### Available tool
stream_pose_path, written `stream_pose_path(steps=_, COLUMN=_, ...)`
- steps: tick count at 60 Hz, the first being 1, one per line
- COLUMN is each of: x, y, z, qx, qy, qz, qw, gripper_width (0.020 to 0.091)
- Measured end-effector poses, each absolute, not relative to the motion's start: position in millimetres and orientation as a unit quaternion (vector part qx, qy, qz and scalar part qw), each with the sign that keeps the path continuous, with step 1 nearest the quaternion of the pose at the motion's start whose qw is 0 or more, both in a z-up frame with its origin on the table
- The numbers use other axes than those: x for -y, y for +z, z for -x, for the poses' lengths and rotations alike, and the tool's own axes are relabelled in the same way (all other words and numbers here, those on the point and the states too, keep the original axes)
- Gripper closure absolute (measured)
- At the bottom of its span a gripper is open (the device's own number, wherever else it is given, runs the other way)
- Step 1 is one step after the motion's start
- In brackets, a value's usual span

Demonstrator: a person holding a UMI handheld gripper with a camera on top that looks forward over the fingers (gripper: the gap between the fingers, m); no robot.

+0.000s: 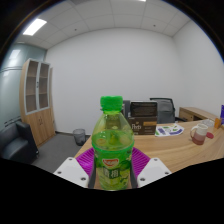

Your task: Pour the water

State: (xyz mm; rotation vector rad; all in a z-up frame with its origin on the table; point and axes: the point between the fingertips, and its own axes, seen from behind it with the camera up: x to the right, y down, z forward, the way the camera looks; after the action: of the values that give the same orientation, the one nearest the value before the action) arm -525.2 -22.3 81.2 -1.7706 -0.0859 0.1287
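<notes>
My claw (112,165) held the green-capped bottle (112,140) clamped upright between its pink pads, raised above the wooden bench (180,150), where a cup (199,133) stood farther off, so I judged pouring not yet begun.

You could read nothing: the bottle (113,142) carried a green label with a red and white mark, but its lettering stayed too small.

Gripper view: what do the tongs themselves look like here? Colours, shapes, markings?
The tongs show two white, angular fingers low in the view, each with a pink-purple pad on its inner face. No cables or markings show; a green bottle hides their middle.
</notes>
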Motion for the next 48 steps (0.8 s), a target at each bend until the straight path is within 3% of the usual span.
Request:
stream_pose_path(steps=4, x=20.2, y=79.9, z=524.9, qx=0.035, qy=0.056, qz=0.777, qw=0.626, gripper_width=0.0637)
stream_pose_path(steps=9, x=17.8, y=79.3, z=521.8, qx=0.028, qy=0.054, qz=0.779, qw=0.624, gripper_width=0.0723)
stream_pose_path(steps=26, x=8.9, y=76.9, z=513.4, qx=0.001, qy=0.074, qz=0.786, qw=0.614, gripper_width=0.0726)
stream_pose_path(steps=34, x=2.3, y=79.6, z=490.3, qx=-0.099, qy=0.145, qz=0.806, qw=0.565, gripper_width=0.0725)
stream_pose_path(steps=48, x=-44.6, y=121.6, z=391.7, qx=-0.343, qy=0.295, qz=0.742, qw=0.494, gripper_width=0.0726)
